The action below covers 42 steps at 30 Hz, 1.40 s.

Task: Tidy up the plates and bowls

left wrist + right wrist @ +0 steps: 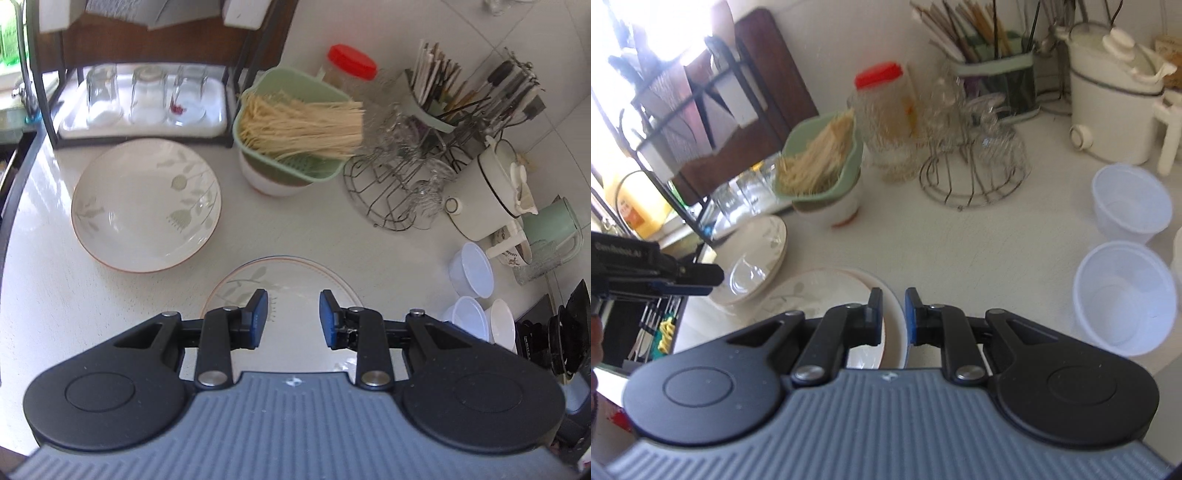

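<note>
Right wrist view: right gripper [893, 314] tilts down, jaws clamping plate [827, 291] rim; left gripper [293, 317] open.

A home kitchen is shown. A pale worktop [314, 236] is crowded with household ware. A wire glass stand [391, 184] serves as the landmark: just left of it a green basket of dry noodles [295, 122] is set, and behind it a red-lidded jar [351, 68] and a caddy of chopsticks and utensils [443, 99]. Well left of it, upturned glasses [147, 94] are kept under a dark rack. To its right a white kettle [487, 195] is placed.
</note>
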Motion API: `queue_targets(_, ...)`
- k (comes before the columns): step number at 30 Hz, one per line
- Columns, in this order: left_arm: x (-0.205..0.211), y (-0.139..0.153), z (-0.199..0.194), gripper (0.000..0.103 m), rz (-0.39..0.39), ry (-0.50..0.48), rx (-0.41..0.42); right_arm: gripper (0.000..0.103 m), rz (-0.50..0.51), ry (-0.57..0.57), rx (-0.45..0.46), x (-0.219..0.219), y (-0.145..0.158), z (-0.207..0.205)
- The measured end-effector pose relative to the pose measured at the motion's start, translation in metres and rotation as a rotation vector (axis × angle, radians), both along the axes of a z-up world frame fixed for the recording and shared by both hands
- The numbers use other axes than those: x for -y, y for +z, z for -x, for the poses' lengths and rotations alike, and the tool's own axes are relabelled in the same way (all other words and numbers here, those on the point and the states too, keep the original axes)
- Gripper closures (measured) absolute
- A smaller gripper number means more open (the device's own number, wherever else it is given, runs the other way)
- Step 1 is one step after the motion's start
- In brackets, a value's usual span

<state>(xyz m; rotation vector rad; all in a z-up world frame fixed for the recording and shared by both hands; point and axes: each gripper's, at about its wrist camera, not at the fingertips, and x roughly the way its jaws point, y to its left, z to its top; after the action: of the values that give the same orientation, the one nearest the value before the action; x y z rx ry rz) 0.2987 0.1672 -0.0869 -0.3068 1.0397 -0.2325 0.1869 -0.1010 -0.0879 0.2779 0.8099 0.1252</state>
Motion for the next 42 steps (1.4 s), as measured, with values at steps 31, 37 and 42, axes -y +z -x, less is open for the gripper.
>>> queue_targets(31,0.062,0.024,0.102,0.069,-0.048,0.008,0.072,0.086,0.056,0.114,0.076,0.028,0.051,0.078)
queue_targets(37,0.056,0.027,0.101,0.069,-0.062,0.022,0.078,0.086,0.062,0.15,0.081,0.02,0.052,0.077)
queue_targets(42,0.042,0.025,0.088,0.069,-0.05,0.031,0.062,0.086,0.062,0.145,0.069,0.01,0.05,0.066)
